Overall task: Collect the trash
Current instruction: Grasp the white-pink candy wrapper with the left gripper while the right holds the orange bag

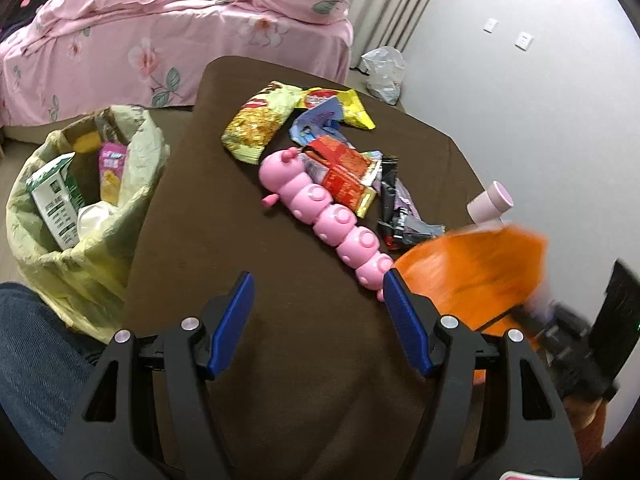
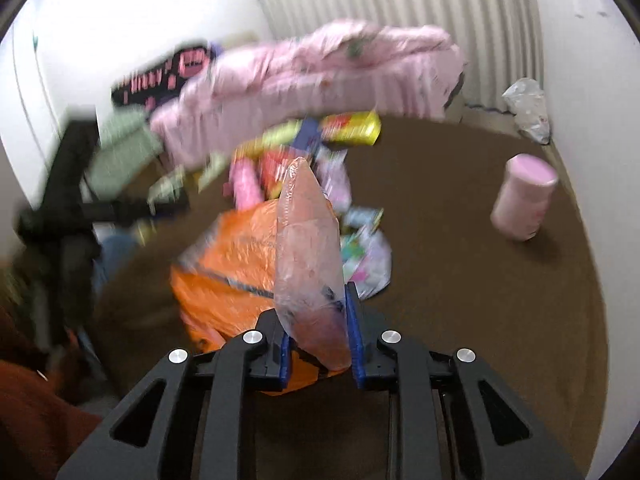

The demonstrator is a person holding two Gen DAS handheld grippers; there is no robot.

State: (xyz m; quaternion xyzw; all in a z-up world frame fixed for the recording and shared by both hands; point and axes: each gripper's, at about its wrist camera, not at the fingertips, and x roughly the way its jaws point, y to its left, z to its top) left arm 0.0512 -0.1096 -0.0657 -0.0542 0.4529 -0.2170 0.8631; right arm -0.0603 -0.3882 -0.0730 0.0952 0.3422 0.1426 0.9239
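While my right tongs [image 2: 318,320] are clamped on an orange plastic bag [image 2: 236,264], with a clear pinkish flap of it standing up between the blue pads, I judge the collecting to be partly done and no more. That bag hangs just ahead of the right tongs and low to their left; from the left wrist it shows as an orange blur off the right fingertip. The picture is smeared, so I cannot tell whether it clears the bench [image 1: 280,360].

My left tongs [image 1: 318,292] stand wide apart over bare brown cloth, holding nothing.

Ahead of the left tongs a heap is left: a green-yellow snack packet [image 1: 256,128], a yellow packet [image 1: 352,108], a red wrapper [image 1: 344,172], a dark wrapper [image 1: 400,208] and a blue-white one [image 1: 316,120]. Through it lies a pink caterpillar toy [image 1: 324,216], which looks to me like a toy and not trash. A pink cup [image 2: 524,200] stands well off to the right.

Far to the left of the left tongs, beside the bench, the yellow-green trash bag [image 1: 80,248] gapes, already holding a green-white carton [image 1: 52,200] and a pink packet [image 1: 112,168]. So some is in; most of the heap is left.
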